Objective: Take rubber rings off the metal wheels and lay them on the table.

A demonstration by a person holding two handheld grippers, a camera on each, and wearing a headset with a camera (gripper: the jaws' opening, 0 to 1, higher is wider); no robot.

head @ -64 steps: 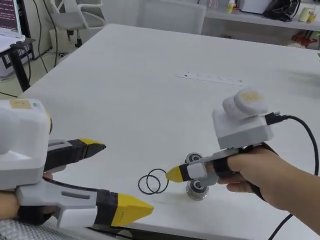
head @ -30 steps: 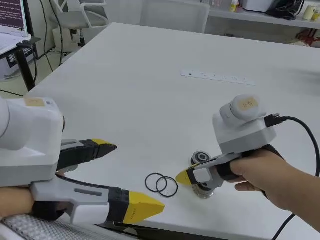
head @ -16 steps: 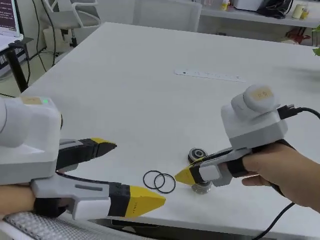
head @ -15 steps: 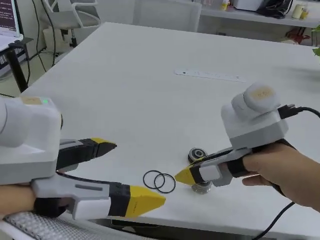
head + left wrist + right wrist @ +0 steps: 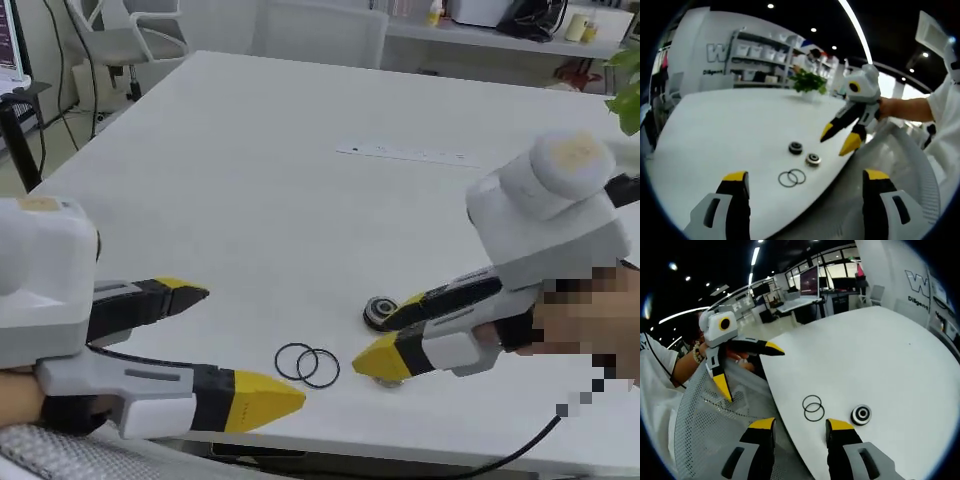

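Read on far wall (image 5: 935, 270): large letter "W" (image 5: 916, 278), with "Diligent" lettering (image 5: 916, 299) beneath; remainder cut off.

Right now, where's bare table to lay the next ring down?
Free: the wide white tabletop between the white power strip and the two black rubber rings; also between those rings and the left hand-held gripper. Crowded: the near edge, where the rings, the round metal wheel and the right hand-held gripper bunch together.

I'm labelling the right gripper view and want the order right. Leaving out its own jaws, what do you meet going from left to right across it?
left hand-held gripper → rings → wheel
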